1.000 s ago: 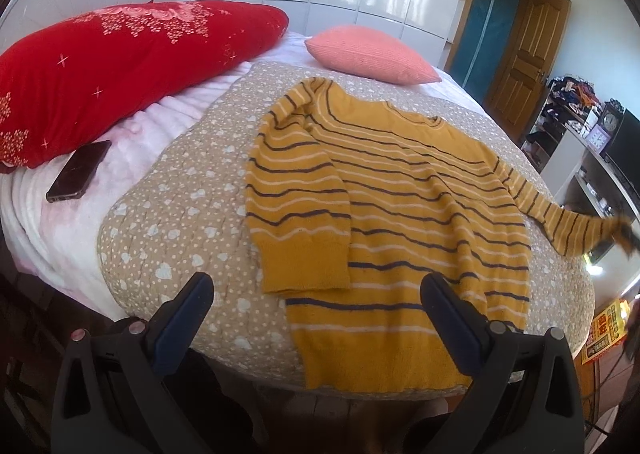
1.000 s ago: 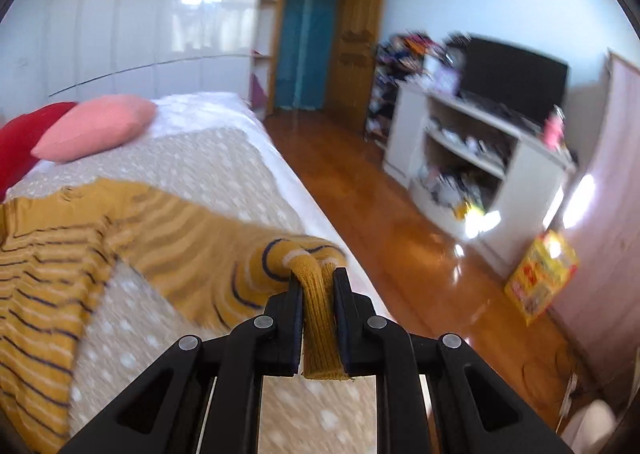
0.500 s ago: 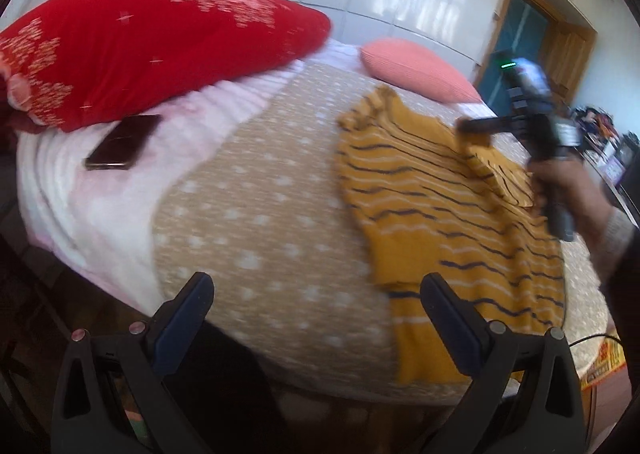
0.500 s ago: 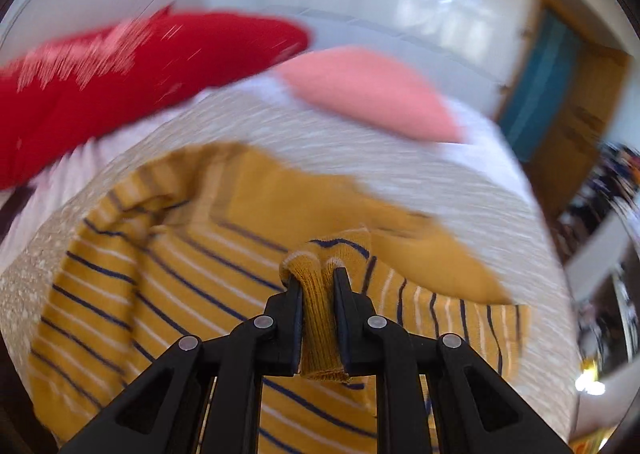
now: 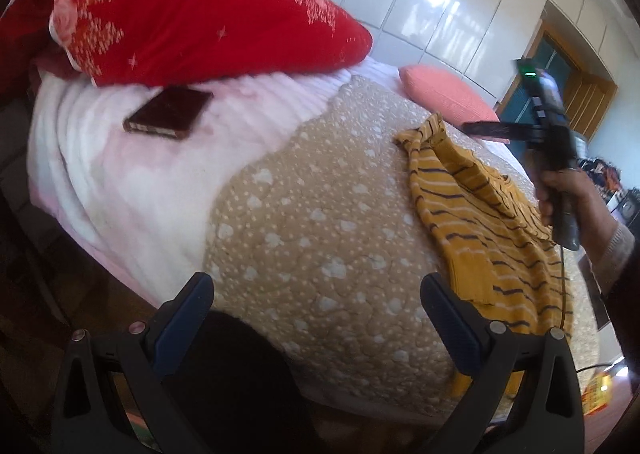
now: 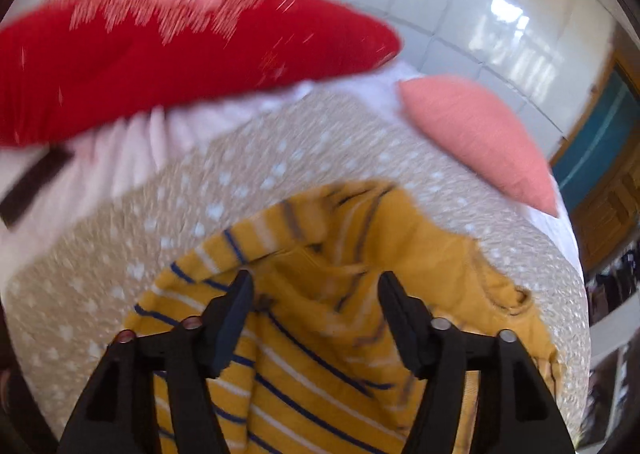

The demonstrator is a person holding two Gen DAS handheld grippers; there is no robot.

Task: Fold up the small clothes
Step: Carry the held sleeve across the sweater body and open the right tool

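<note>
One striped sweater (image 5: 476, 222) on the bed, both grippers spread wide and empty.

No writing is legible in either view. From frame left: one dark phone (image 5: 170, 113) on pink bedding, one red pillow (image 5: 192, 10), one beige heart-print quilt (image 5: 312, 222), one salmon cushion (image 5: 444, 96). The left gripper (image 5: 316, 304) hovers at the quilt's near edge; the right gripper (image 6: 314, 304) hangs above the mustard, navy-and-white-striped knit, seemingly folded over itself, though blur hides detail.

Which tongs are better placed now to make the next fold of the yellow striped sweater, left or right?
Probably right. The right tongs hang open directly over the sweater. The left tongs, also open, hang over bare quilt, with the sweater off to their right.
</note>
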